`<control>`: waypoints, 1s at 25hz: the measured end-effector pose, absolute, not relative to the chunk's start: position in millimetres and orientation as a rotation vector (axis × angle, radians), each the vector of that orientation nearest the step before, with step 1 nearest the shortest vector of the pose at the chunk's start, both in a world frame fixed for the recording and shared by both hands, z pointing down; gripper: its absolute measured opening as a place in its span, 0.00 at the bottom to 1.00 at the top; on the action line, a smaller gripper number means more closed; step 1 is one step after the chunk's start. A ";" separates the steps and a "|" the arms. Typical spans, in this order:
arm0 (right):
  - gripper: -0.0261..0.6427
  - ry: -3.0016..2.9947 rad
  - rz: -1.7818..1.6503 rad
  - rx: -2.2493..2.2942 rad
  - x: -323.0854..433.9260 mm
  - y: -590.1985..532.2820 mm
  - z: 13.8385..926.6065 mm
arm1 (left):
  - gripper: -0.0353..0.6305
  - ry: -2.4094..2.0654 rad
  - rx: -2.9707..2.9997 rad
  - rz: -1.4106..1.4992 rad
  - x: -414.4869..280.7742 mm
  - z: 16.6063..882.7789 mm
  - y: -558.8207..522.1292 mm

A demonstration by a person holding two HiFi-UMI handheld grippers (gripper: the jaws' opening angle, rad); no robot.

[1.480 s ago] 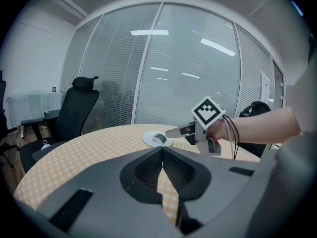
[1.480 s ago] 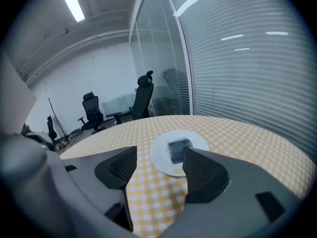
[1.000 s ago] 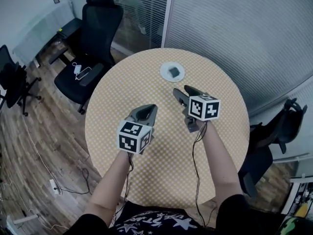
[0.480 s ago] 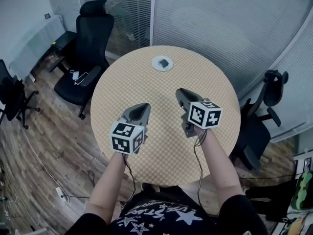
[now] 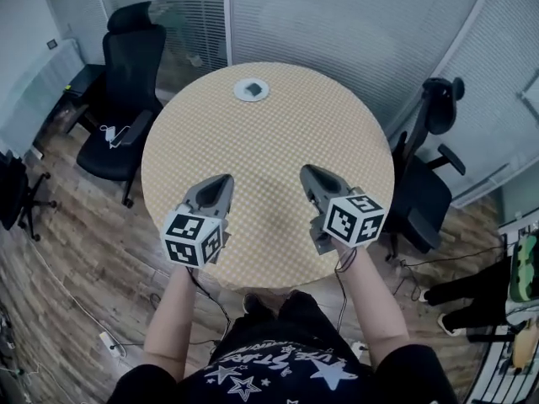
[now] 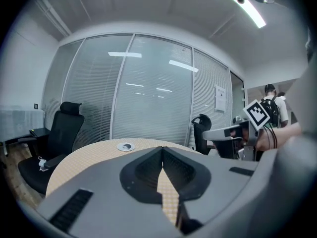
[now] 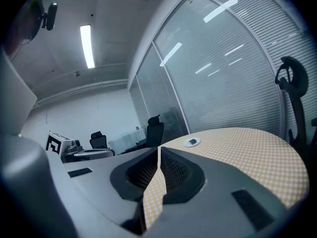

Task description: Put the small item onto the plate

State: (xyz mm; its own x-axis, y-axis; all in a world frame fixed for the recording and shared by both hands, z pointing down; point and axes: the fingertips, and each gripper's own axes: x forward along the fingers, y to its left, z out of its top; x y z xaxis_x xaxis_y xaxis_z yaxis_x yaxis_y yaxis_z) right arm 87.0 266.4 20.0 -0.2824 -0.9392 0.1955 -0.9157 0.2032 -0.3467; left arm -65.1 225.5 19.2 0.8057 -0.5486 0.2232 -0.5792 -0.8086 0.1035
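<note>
A small dark item lies on a small white plate at the far side of the round checkered table. The left gripper view shows the same plate and item far off, and the right gripper view shows the plate too. My left gripper hovers over the near left of the table, shut and empty. My right gripper hovers over the near right, its jaws met tip to tip with nothing between them. Both are far from the plate.
A black office chair with things on its seat stands left of the table, another black chair to the right. Glass walls with blinds curve behind. Cables lie on the wooden floor. A person with a backpack stands far off.
The right gripper's jaws, spread a second ago, have come together. Both grippers have drawn back toward the table's near edge, leaving the plate farther away.
</note>
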 end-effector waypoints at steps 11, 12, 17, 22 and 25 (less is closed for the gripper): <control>0.08 2.481 -0.587 -1.710 79.4 347.7 27.0 | 0.07 -1.026 2.726 0.251 -71.4 19.5 291.3; 0.08 2.489 -0.597 -1.693 79.6 355.4 28.3 | 0.07 -1.031 2.731 0.263 -67.9 20.5 299.6; 0.08 2.566 -0.542 -1.626 78.3 395.8 19.2 | 0.07 -1.041 2.790 0.297 -47.5 13.7 347.7; 0.08 2.601 -0.527 -1.554 87.1 452.1 13.9 | 0.07 -1.073 2.780 0.268 -28.7 5.9 408.5; 0.08 2.626 -0.542 -1.508 93.1 493.2 14.5 | 0.07 -1.081 2.758 0.276 -18.9 8.0 452.3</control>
